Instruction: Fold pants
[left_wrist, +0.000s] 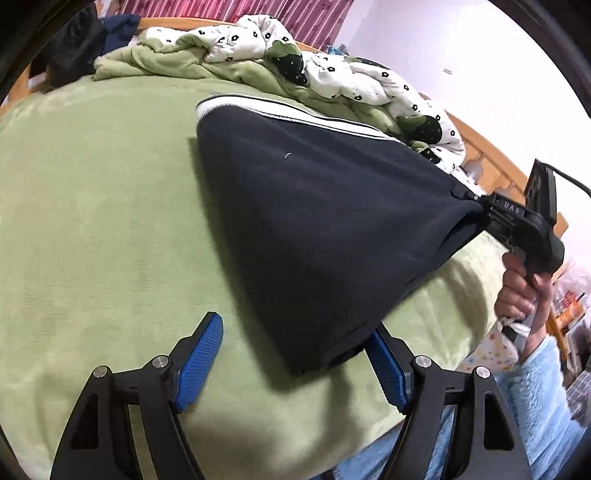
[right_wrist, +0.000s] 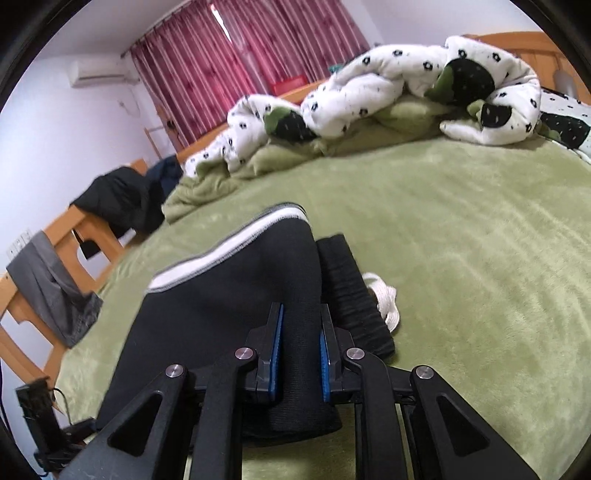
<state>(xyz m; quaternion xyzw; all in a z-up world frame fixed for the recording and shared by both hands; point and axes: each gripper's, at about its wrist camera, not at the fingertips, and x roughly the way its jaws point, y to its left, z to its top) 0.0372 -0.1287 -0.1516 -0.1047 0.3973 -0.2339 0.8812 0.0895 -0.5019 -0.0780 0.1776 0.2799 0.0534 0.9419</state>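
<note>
**Mid-fold: one corner lifted, the other not yet caught**

Nearest me, my left gripper (left_wrist: 295, 350) stands wide apart, its blue ribbed pads (left_wrist: 199, 363) hovering over the bed with nothing between them. The hanging corner of the pants (left_wrist: 314, 236) drapes just in front of the right-hand pad, maybe brushing it; I cannot tell if it touches.

My right gripper (right_wrist: 301, 332) is clamped tight on a bunched fold of the pants (right_wrist: 236, 314), holding that end raised off the green blanket (right_wrist: 461, 240), so the cloth spreads like a tent down to the white-striped edge (left_wrist: 288, 114) lying on the bed. In the left camera I see the same gripper (left_wrist: 484, 206) pinching the fabric's tip, my hand (left_wrist: 521, 291) round its handle.

I judge the fold is only begun. Next I need to bring my left jaws round the loose lower corner, close on it, then carry both ends over together.

The pants are a dark, soft, thick knit with a ribbed waistband (right_wrist: 351, 291) and a white drawcord (right_wrist: 384, 299). The blanket is plush fleece. Farthest off lies a crumpled white quilt (right_wrist: 388, 88) with black flowers.
</note>
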